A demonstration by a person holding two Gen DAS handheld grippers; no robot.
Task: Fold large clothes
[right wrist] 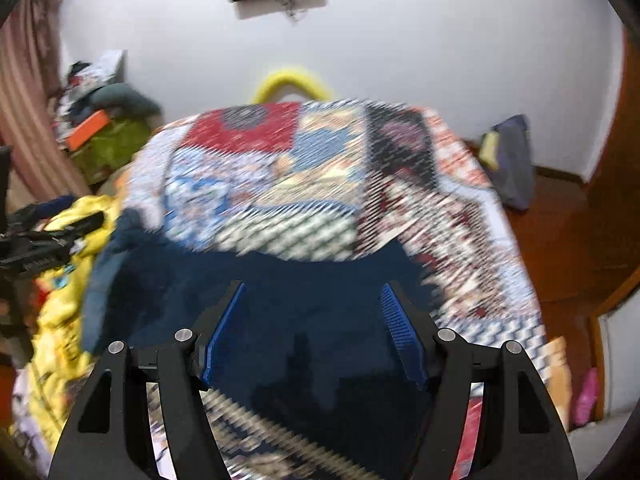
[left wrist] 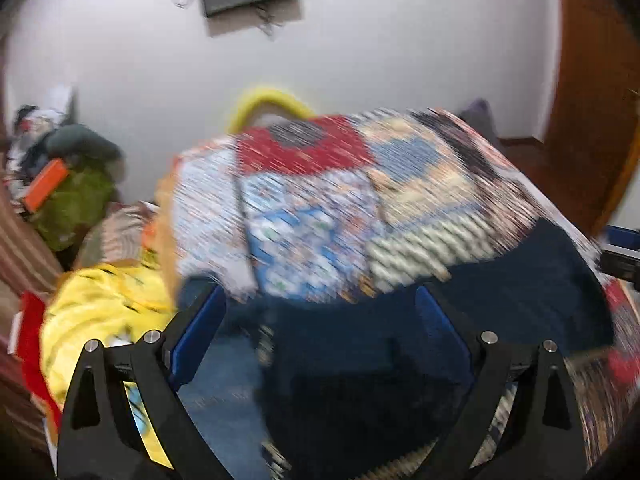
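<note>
A dark navy garment [left wrist: 520, 288] [right wrist: 200, 280] lies spread on a bed under a patchwork bedspread [left wrist: 312, 208] [right wrist: 280, 168]. My left gripper [left wrist: 320, 296] hovers over the garment's left part, its blue pads wide apart and open. My right gripper [right wrist: 313, 286] hangs over the garment's middle, also open, with navy cloth showing below the gap and nothing pinched. Each gripper shows at the edge of the other's view: the right gripper [left wrist: 620, 264] and the left gripper [right wrist: 36, 248]. Both pictures are blurred by motion.
A crumpled yellow garment [left wrist: 104, 300] [right wrist: 60, 300] lies left of the navy one. A green bag with an orange box [left wrist: 44, 188] [right wrist: 86, 130] stands in the far left corner. A yellow hoop [left wrist: 268, 98] rises behind the bed. Wooden floor [right wrist: 560, 240] and a purple bag [right wrist: 512, 160] are on the right.
</note>
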